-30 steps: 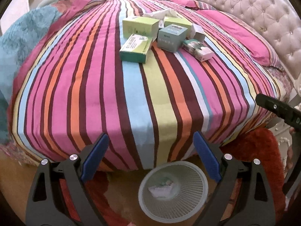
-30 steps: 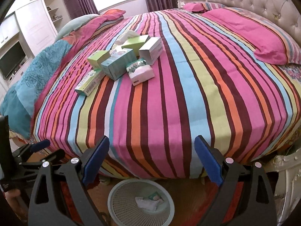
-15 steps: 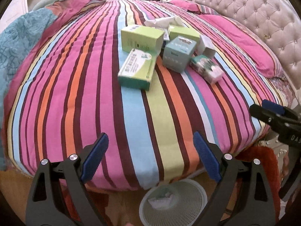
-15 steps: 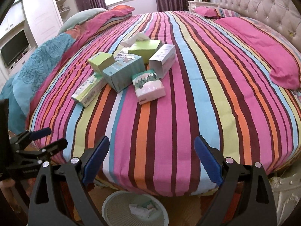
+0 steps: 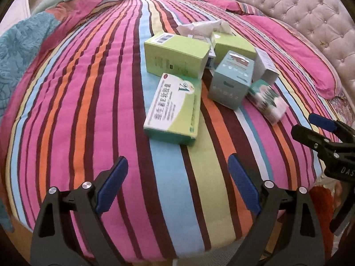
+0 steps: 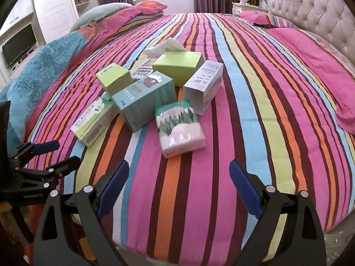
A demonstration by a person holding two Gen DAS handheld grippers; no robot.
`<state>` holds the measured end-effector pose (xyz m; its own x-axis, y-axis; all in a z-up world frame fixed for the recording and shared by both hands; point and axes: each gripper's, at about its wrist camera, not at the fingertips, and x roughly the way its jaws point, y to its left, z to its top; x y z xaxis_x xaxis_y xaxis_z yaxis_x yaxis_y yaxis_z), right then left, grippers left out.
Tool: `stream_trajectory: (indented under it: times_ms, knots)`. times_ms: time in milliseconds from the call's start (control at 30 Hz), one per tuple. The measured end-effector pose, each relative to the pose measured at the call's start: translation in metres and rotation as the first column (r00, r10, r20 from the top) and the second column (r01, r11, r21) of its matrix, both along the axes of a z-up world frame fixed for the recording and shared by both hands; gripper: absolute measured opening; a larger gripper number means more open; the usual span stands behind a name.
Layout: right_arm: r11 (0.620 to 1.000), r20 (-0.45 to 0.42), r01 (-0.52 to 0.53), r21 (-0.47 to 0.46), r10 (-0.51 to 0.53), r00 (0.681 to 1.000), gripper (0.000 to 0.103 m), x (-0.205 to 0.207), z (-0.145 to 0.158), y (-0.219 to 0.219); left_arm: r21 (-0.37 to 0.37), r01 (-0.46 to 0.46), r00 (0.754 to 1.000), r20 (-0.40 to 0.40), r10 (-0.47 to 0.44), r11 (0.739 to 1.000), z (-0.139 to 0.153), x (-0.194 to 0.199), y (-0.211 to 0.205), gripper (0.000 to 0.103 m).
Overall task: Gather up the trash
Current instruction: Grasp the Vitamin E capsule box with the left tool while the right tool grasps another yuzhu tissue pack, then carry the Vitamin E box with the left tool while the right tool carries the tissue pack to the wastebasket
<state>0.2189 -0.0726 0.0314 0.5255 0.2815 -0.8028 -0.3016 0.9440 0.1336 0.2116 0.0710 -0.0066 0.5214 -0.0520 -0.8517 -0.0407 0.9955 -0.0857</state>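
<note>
Honestly, I'd send the right gripper [image 6: 178, 187] for the tissue pack [image 6: 179, 128], nearest the bed's edge, and the left gripper [image 5: 177, 182] for the flat green box [image 5: 174, 108]; both jaws wide open, empty. Striped bedspread [image 6: 255, 115], tufted headboard [image 5: 310, 17]

Round bed under a multicoloured striped quilted cover [image 6: 255, 102], backed by a tufted cream upholstered headboard [image 5: 310, 22], with a pink pillow [image 6: 321, 66], crumpled teal patterned blanket [image 6: 44, 66], black television screen [image 6: 18, 44].
</note>
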Motion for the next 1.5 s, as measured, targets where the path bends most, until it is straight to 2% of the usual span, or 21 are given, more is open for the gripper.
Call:
stream_trajectory:
  times_ms: [433, 867, 900, 933, 967, 1000, 1033, 1067, 1267, 1500]
  knots:
    - [1.000, -0.051, -0.022, -0.020, 0.020, 0.999, 0.087, 0.038, -0.019, 0.012, 0.008, -0.004, 0.999, -0.032, 0.004, 1.000, -0.014, 0.049, 0.008, 0.089]
    - [0.995, -0.047, -0.043, -0.087, 0.039, 0.998, 0.086, 0.055, -0.032, 0.027, 0.089, 0.005, 1.000, -0.025, -0.003, 0.996, -0.021, 0.072, 0.004, 0.088]
    - [0.995, -0.044, -0.044, -0.093, 0.040, 0.998, 0.085, 0.055, -0.033, 0.028, 0.093, 0.005, 1.000, -0.023, -0.003, 0.996, -0.021, 0.072, 0.003, 0.082]
    - [0.994, -0.039, -0.042, -0.099, 0.039, 0.998, 0.078, 0.055, -0.032, 0.029, 0.098, 0.003, 1.000, -0.018, -0.001, 0.995, -0.021, 0.071, 0.003, 0.079]
    - [0.993, -0.035, -0.039, -0.108, 0.036, 0.999, 0.075, 0.055, -0.032, 0.029, 0.101, -0.001, 1.000, -0.015, 0.003, 0.995, -0.020, 0.072, 0.003, 0.071]
    - [0.993, -0.032, -0.036, -0.112, 0.032, 0.999, 0.064, 0.055, -0.031, 0.029, 0.104, -0.013, 1.000, -0.011, 0.014, 0.995, -0.019, 0.071, 0.004, 0.057]
    - [0.994, -0.033, -0.031, -0.108, 0.027, 0.999, 0.052, 0.054, -0.029, 0.028, 0.114, -0.027, 1.000, -0.008, 0.028, 0.993, -0.018, 0.070, 0.006, 0.052]
    - [0.994, -0.037, -0.026, -0.103, 0.022, 0.999, 0.048, 0.056, -0.028, 0.027, 0.104, -0.036, 0.999, -0.009, 0.037, 0.994, -0.017, 0.070, 0.008, 0.053]
    - [0.999, -0.049, -0.016, -0.043, 0.014, 0.999, 0.048, 0.046, -0.017, 0.015, 0.043, -0.060, 0.998, -0.006, 0.060, 0.997, -0.007, 0.063, 0.015, 0.053]
    - [1.000, -0.057, 0.015, -0.025, -0.017, 0.998, 0.048, 0.026, -0.010, -0.002, 0.026, -0.055, 0.998, 0.019, 0.054, 0.998, 0.006, 0.035, 0.007, 0.053]
